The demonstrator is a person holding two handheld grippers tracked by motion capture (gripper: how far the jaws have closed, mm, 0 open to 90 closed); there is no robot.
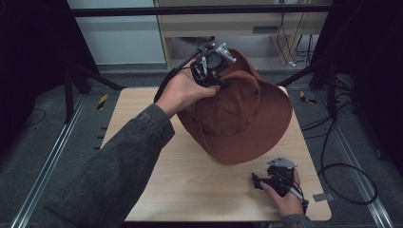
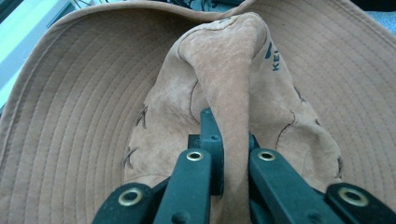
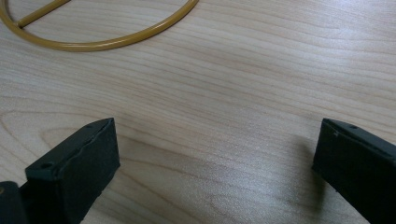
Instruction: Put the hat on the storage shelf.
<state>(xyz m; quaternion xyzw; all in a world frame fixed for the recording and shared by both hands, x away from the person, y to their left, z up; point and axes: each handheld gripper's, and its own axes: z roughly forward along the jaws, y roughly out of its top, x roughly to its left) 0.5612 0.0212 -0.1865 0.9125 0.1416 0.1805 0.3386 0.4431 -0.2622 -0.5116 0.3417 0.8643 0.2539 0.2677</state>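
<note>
A brown suede hat with a wide stitched brim hangs tilted over the far middle of the wooden table. My left gripper is shut on a pinched fold of its crown; in the left gripper view the jaws squeeze that fold of the hat from both sides. My right gripper rests low near the table's front right, open, with bare wood between its jaws. A gold wire ring lies on the table ahead of it.
Black frame posts stand at both sides and a bar runs across the back. Cables loop on the floor to the right. A small grey plate sits at the table's front right corner. Bare wood lies at front left.
</note>
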